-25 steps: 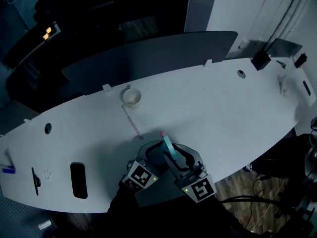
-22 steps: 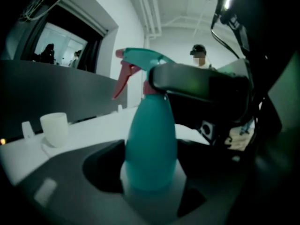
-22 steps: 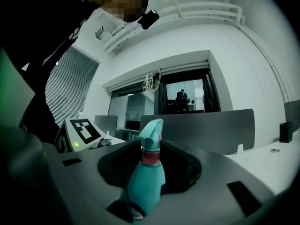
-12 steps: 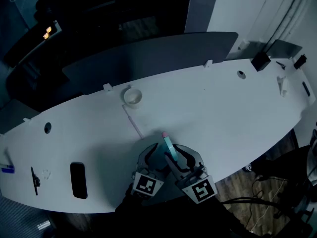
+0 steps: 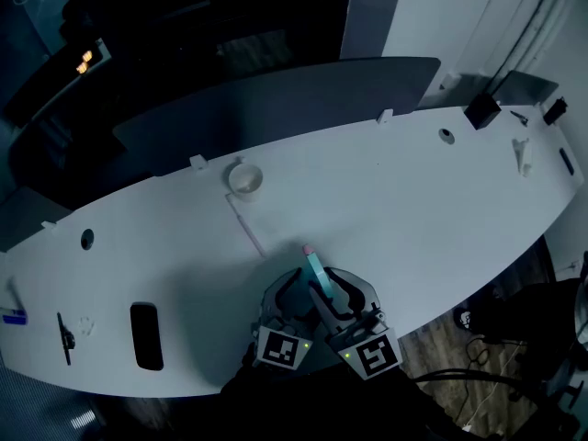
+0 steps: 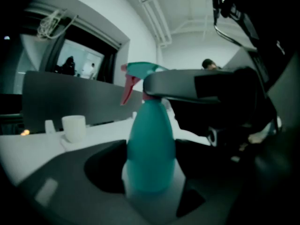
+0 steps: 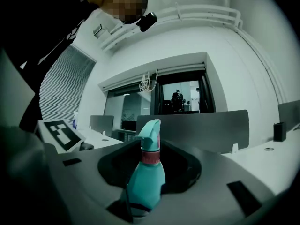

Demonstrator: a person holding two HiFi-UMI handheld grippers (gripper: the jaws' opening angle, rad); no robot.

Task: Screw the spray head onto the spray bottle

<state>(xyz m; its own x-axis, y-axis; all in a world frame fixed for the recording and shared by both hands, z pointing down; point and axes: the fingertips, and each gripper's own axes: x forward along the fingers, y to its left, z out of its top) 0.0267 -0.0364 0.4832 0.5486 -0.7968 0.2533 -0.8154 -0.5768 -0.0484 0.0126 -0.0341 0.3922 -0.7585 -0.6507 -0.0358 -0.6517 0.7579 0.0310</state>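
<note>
Clamped by right tongs (image 7: 145,191) at neck: upright teal plastic spray bottle (image 6: 151,144), teal red-triggered spray head (image 7: 151,131) on. Gripped at body by left tongs (image 6: 150,182), jaws just closing.

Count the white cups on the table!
1. The small round white cup sits on the long white table, near its far edge, left of centre. No others show.

The left tool (image 5: 287,294) and the right tool (image 5: 342,292) each had broad grey curved jaws with dark hollows, a small green light and a white cube (image 5: 280,348) printed with black square markers, and the person wore a dark sleeve (image 7: 51,36).
</note>
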